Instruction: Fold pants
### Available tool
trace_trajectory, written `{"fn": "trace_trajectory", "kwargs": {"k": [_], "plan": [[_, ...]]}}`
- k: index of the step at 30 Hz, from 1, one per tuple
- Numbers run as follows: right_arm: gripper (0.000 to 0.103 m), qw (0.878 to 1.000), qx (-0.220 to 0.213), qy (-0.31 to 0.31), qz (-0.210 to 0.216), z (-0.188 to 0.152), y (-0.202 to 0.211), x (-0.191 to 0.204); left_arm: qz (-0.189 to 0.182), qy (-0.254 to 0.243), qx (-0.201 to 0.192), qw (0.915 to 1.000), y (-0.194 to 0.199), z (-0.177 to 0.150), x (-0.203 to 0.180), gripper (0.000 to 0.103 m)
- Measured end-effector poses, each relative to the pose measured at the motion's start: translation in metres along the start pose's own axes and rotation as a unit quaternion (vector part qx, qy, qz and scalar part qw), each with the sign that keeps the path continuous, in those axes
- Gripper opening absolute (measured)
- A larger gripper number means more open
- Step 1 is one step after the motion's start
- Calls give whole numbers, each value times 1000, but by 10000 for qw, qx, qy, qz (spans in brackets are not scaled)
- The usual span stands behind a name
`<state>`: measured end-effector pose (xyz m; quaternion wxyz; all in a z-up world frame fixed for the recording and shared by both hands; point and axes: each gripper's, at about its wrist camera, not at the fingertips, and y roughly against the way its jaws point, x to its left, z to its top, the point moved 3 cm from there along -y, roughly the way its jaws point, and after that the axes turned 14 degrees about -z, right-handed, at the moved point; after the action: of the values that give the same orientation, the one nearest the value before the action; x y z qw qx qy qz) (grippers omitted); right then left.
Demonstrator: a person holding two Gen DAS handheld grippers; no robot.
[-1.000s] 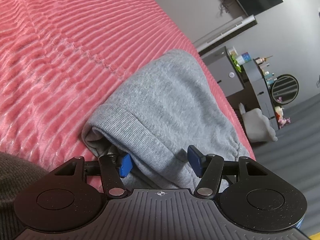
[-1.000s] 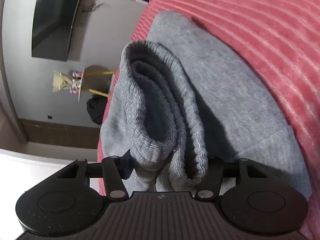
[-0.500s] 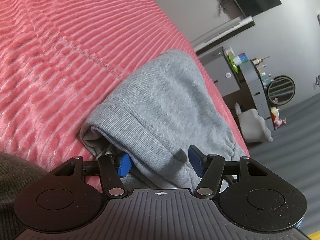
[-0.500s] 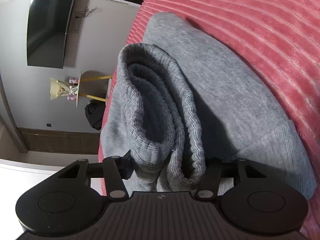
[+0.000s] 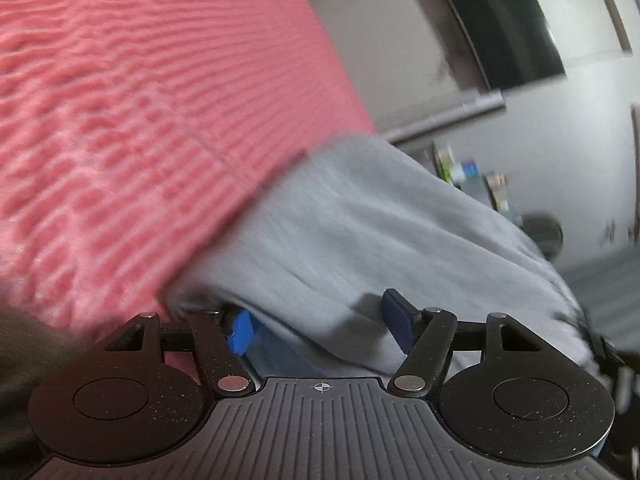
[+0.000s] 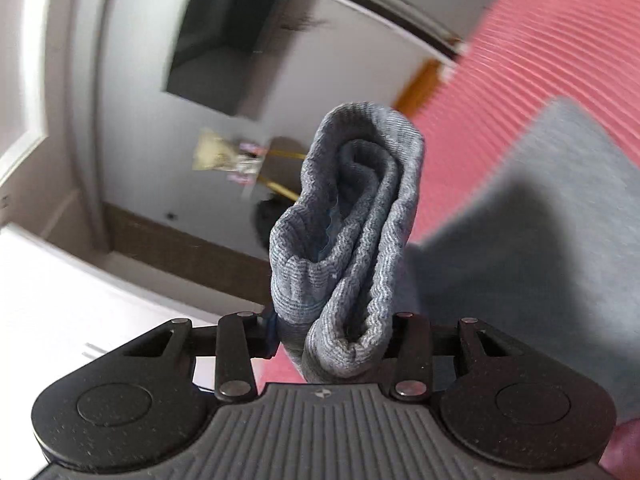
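Grey pants [image 5: 360, 232] lie on a pink ribbed bedspread [image 5: 120, 120]. My left gripper [image 5: 318, 322] sits low at their near edge. Its jaws are opening: the left blue pad [image 5: 240, 330] is tucked under the hem and the right pad [image 5: 396, 316] stands clear above the cloth. My right gripper [image 6: 332, 336] is closing on the bunched ribbed band [image 6: 352, 220] of the pants, which it holds up off the bed. The rest of the pants [image 6: 540, 220] stays on the bedspread [image 6: 540, 40] below and to the right. The right gripper's pads are hidden by the cloth.
The bed's edge runs beside the pants. Beyond it are a grey wall with a dark screen [image 5: 500, 20], a shelf of small items [image 5: 472, 176], and a small table with a bouquet [image 6: 216, 156]. A dark bundle [image 6: 268, 216] lies on the floor.
The right gripper has risen and rolled, lifting the ribbed band off the bed, and its jaws have narrowed on it. The left gripper has shifted a little and its pads stand wider apart.
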<state>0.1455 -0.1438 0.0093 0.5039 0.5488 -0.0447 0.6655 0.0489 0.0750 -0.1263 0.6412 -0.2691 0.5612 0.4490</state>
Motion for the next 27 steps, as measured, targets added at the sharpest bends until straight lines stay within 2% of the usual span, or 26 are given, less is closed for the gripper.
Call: {"fn": "trace_trajectory", "kwargs": {"k": [2, 6, 12, 16, 21, 27], "plan": [[40, 9998, -27, 77, 202, 2, 8, 15, -5, 196, -85, 9998, 3, 2, 4, 68], [40, 9991, -129, 312, 263, 6, 22, 20, 115, -116, -69, 9998, 2, -2, -5, 66], [40, 9992, -248, 265, -179, 8, 32, -20, 132, -125, 11, 9998, 5, -1, -6, 66], [41, 9973, -194, 237, -666, 8, 33, -55, 300, -431, 111, 9986, 2, -2, -11, 66], [41, 9957, -110, 89, -913, 2, 30, -87, 616, -1026, 243, 9925, -3, -12, -21, 66], [41, 9929, -110, 303, -1145, -6, 26, -97, 707, -1158, 334, 9902, -4, -15, -25, 67]]}}
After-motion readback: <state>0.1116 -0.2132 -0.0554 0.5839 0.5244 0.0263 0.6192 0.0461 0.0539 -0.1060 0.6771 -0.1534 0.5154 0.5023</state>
